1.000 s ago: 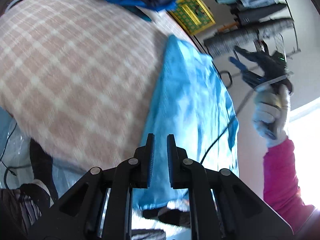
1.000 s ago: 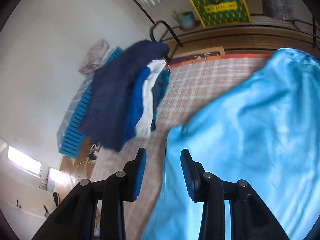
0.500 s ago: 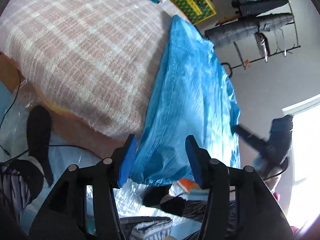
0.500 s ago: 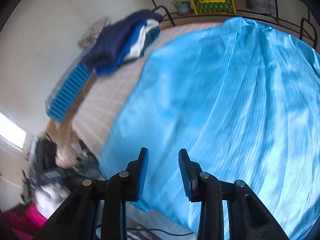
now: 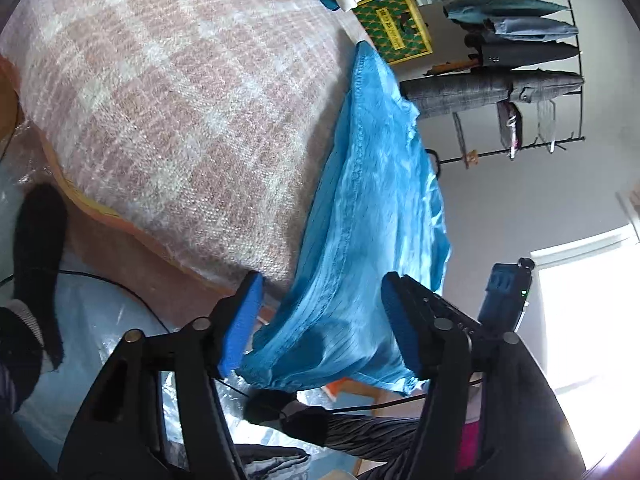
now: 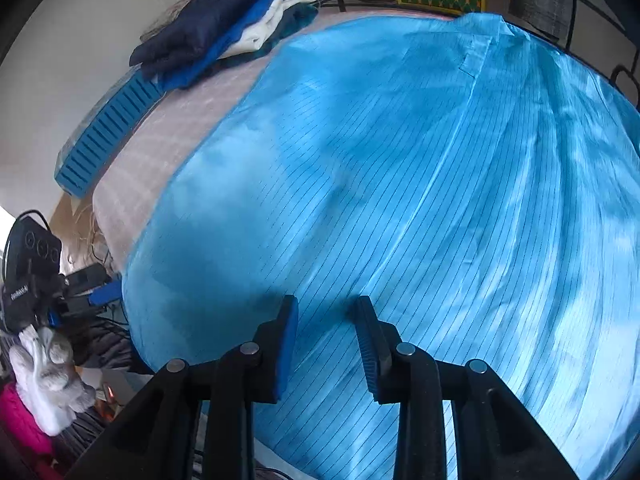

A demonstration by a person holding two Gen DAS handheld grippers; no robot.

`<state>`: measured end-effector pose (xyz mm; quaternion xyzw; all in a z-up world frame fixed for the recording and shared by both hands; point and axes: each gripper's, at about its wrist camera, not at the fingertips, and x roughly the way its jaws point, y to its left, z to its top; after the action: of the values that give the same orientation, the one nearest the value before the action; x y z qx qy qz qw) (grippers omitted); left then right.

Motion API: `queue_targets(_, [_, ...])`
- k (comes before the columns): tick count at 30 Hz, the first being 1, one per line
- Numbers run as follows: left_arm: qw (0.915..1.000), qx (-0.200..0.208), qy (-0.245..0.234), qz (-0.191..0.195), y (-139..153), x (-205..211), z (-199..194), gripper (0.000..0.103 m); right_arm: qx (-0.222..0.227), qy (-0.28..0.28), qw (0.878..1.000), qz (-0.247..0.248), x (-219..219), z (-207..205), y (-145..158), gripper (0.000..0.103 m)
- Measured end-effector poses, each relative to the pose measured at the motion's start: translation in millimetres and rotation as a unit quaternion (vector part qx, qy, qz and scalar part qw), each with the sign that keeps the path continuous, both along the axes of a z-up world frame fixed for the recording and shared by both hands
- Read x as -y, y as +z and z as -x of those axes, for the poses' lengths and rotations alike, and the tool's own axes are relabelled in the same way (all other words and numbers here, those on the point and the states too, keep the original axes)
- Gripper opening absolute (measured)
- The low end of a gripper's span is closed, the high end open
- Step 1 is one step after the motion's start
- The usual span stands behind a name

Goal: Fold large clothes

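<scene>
Since 0.5 s ago the left gripper (image 5: 320, 320) has widened, its 2 jaws now straddling the hanging hem of the blue garment (image 5: 372, 216) at lower centre without pinching it. The right gripper (image 6: 326, 340) hovers part-open and empty over the garment (image 6: 400, 180), spread across the checked blanket (image 5: 180, 100). Folded clothes (image 6: 232, 24) sit upper left; a clothes rack (image 5: 520, 60) stands upper right.

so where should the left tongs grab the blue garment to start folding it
Probably the stitched hem corner hanging off the near edge of the checked blanket. On the blue garment that corner droops free, so both sides are reachable. The left tongs are open and already straddle it; come in from below the bed edge and close on the seam, not the flat middle.
</scene>
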<state>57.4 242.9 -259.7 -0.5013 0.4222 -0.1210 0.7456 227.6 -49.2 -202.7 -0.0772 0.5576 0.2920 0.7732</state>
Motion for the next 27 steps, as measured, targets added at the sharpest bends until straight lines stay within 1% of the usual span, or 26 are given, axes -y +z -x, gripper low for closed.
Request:
queue_targets(2, [0.9998,0.007,-0.011,-0.016,2,3,-1,0.063,0.001,-0.002,1.0,-0.002,1,-1,0,0.031])
queue_targets(3, [0.9997,0.008,-0.015,-0.017,1,3,0,0.063,0.001,-0.003,1.0,-0.003,1,-1,0,0.031])
queue_targets(7, [0.9995,-0.008,-0.03,0.003,-13,11,-6,0.063,-0.002,-0.006,1.0,-0.009,2,-2,-1,0.031])
queue_targets(9, [0.999,-0.018,-0.04,0.005,-21,15,-9,0.063,-0.007,-0.01,1.0,-0.014,3,-4,-1,0.031])
queue_targets(13, [0.9963,-0.018,-0.079,0.031,-36,30,-17,0.063,-0.011,-0.012,1.0,-0.019,3,-7,-1,0.031])
queue_targets(16, [0.9942,-0.018,-0.099,0.037,-38,38,-13,0.063,-0.01,-0.011,1.0,-0.019,2,-7,0,0.031])
queue_targets(18, [0.9935,-0.013,-0.109,0.03,-28,42,-8,0.046,-0.012,-0.011,1.0,-0.02,2,-8,0,0.031])
queue_targets(19, [0.9935,-0.011,-0.112,0.018,-21,43,-4,0.029,-0.013,-0.011,1.0,-0.021,2,-8,0,0.031])
queue_targets(20, [0.9935,-0.008,-0.114,0.007,-13,43,-1,0.02,-0.013,-0.011,1.0,-0.021,2,-9,-1,0.031])
queue_targets(21, [0.9935,-0.002,-0.114,0.003,-5,43,2,0.016,-0.013,-0.011,1.0,-0.021,2,-9,-1,0.031])
queue_targets(22, [0.9935,0.003,-0.114,0.001,1,44,4,0.014,-0.013,-0.012,1.0,-0.021,2,-9,-1,0.031])
queue_targets(24, [0.994,0.021,-0.107,-0.006,18,43,10,0.013,-0.014,-0.012,1.0,-0.018,0,-9,-1,0.031])
queue_targets(27, [0.994,0.041,-0.101,-0.011,37,44,14,0.011,-0.018,-0.011,1.0,-0.013,-1,-11,0,0.031])
